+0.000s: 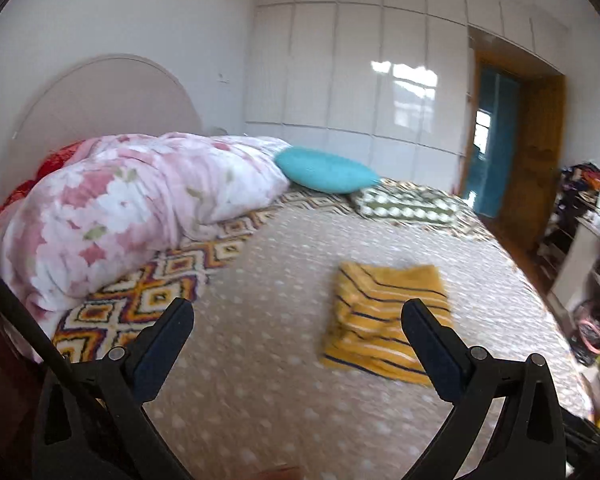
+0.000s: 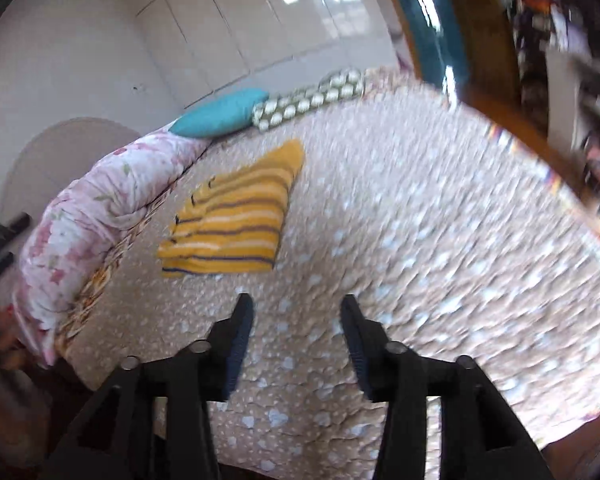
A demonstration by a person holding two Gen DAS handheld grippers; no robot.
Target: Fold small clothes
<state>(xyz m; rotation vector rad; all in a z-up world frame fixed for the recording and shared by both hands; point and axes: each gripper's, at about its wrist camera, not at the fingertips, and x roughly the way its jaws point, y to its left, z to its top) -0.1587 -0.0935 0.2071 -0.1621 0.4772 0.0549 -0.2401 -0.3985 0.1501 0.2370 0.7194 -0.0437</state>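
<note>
A folded yellow garment (image 1: pixel 384 320) with dark and white stripes lies on the bed's beige spotted cover (image 1: pixel 268 360). In the left wrist view my left gripper (image 1: pixel 296 312) hangs above the bed with its jaws wide apart and nothing between them; its right finger overlaps the garment's near right edge in the picture. In the right wrist view the same garment (image 2: pixel 236 216) lies ahead and to the left of my right gripper (image 2: pixel 296 308), which is open and empty over the cover (image 2: pixel 420 240), clear of the cloth.
A bunched pink floral duvet (image 1: pixel 120 208) fills the head of the bed, beside a teal pillow (image 1: pixel 324 170) and a green patterned cushion (image 1: pixel 408 202). White wardrobe doors (image 1: pixel 360 72) stand behind. Cluttered shelves (image 1: pixel 592 240) and a wooden door (image 1: pixel 540 152) are at the right.
</note>
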